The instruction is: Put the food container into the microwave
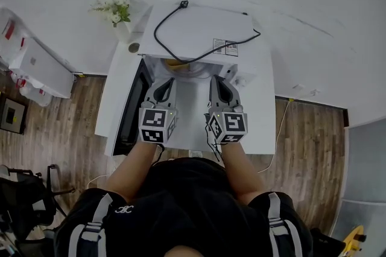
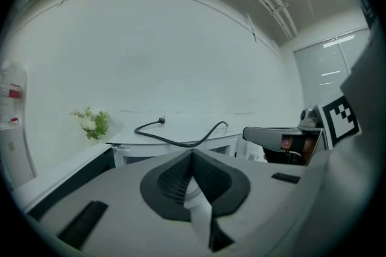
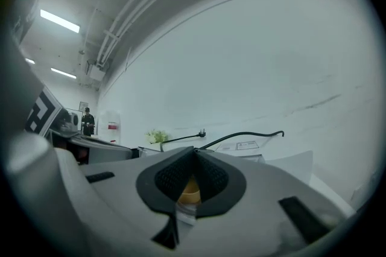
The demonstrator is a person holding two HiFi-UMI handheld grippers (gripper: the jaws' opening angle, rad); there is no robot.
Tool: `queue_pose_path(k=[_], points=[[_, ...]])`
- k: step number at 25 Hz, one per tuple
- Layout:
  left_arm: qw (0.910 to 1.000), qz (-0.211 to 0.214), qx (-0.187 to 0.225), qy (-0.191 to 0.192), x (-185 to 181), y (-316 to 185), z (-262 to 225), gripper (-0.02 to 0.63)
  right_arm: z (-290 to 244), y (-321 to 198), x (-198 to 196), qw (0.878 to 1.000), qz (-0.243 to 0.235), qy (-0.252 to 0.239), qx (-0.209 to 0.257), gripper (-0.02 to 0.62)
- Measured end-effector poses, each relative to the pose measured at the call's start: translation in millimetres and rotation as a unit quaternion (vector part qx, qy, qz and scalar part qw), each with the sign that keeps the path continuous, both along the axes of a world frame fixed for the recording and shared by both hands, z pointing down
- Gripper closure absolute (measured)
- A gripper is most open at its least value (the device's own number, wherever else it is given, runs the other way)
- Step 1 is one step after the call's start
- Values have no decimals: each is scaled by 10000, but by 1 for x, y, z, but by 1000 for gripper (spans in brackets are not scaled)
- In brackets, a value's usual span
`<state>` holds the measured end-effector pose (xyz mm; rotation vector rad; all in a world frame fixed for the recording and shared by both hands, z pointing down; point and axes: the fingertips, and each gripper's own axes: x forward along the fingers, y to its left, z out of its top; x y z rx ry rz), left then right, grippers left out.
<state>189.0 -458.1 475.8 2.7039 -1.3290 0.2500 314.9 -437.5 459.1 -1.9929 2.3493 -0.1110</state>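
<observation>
A white microwave (image 1: 202, 29) stands on a white table (image 1: 262, 105) with its dark door (image 1: 128, 111) swung open to the left. At its open front sits the food container (image 1: 184, 67), pale with yellowish contents. My left gripper (image 1: 164, 84) and right gripper (image 1: 218, 82) reach toward it from either side. In the left gripper view the jaws (image 2: 193, 156) meet with a white piece of the container (image 2: 194, 192) pinched between them. In the right gripper view the jaws (image 3: 194, 153) close on its rim (image 3: 189, 190), orange showing behind.
A black power cord (image 1: 181, 38) lies looped on the microwave's top. A small vase of white flowers (image 1: 113, 10) stands at the table's back left corner. A white cabinet (image 1: 36, 66) is on the wooden floor at far left, and a chair (image 1: 24, 195) at lower left.
</observation>
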Motion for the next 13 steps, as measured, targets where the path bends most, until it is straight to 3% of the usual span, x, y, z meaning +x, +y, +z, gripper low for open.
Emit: queue_pose_path(k=[13], points=[[10000, -17, 23, -7, 3, -2, 0, 595, 6, -3, -4, 9998, -160, -48, -118, 592]])
